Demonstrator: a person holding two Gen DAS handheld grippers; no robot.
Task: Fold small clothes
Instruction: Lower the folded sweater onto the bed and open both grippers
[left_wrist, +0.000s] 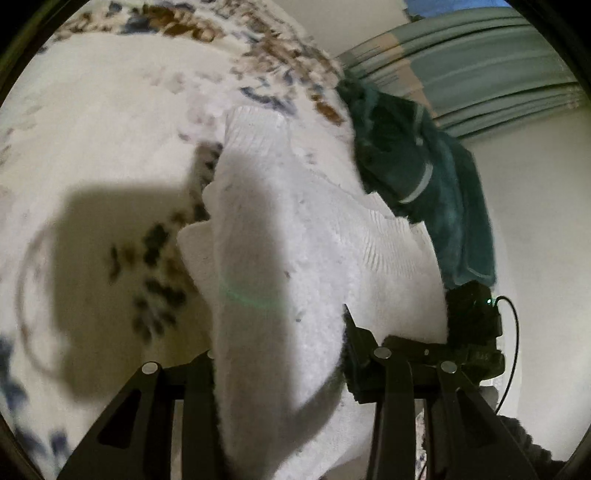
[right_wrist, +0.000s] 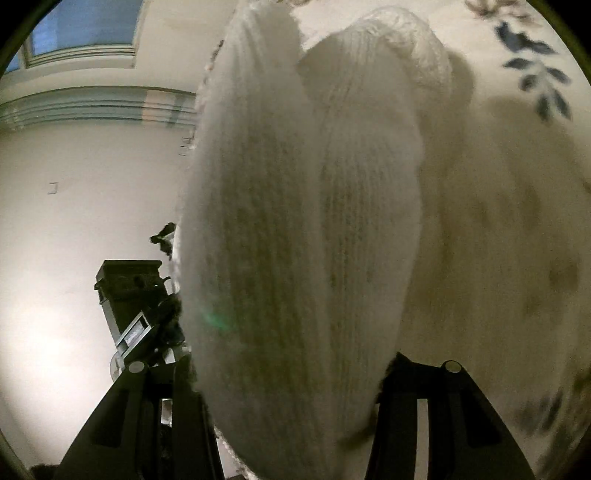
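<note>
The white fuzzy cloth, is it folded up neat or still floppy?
Still floppy. The white fuzzy cloth hangs bunched between the left gripper fingers, and the right gripper also pinches it, above the flowered blanket.

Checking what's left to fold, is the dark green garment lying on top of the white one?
Yes, the dark green garment overlaps the white garment's far edge.
</note>
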